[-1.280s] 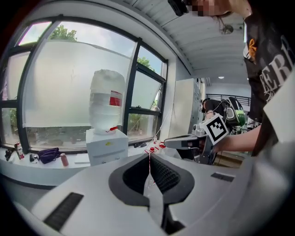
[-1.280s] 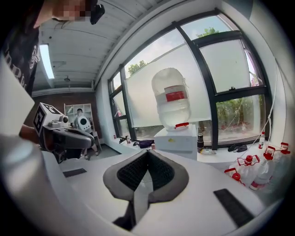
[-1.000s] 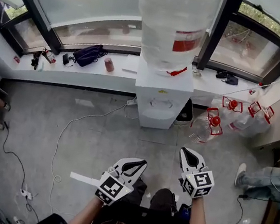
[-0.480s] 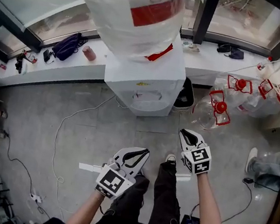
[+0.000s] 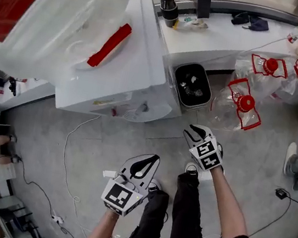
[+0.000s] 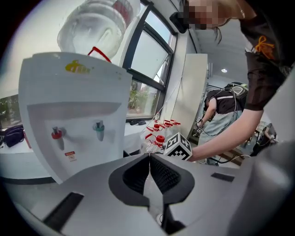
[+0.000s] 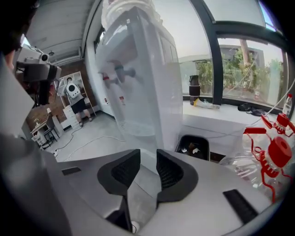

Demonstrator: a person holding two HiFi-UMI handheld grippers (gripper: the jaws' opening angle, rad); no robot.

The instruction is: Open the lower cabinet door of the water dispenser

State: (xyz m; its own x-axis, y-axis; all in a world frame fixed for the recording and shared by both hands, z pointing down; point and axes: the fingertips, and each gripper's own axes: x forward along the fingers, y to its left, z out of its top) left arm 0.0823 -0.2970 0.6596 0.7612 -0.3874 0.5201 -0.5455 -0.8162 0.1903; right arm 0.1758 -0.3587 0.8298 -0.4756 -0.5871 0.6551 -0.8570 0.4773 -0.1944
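The white water dispenser (image 5: 117, 72) with its big bottle fills the upper left of the head view; from above its lower cabinet door is hidden. My left gripper (image 5: 151, 158) is shut and empty, low over the floor in front of the dispenser. In the left gripper view the dispenser (image 6: 73, 106) shows its red and teal taps, and my left gripper (image 6: 149, 156) covers the part below them. My right gripper (image 5: 194, 130) is near the dispenser's right front corner. Its jaws are opening with nothing between them, and the right gripper (image 7: 148, 159) faces the dispenser's side (image 7: 147, 83).
A black waste bin (image 5: 193, 84) stands right of the dispenser. Clear water jugs with red handles (image 5: 246, 102) lie beyond it. A white cable (image 5: 69, 148) runs over the grey floor. A thermos (image 5: 169, 5) sits on the sill. Another person's leg (image 5: 297, 165) is at far right.
Both grippers have sunk lower and moved closer to the dispenser, which now looms larger in the head view. The right gripper's jaws have parted from shut.
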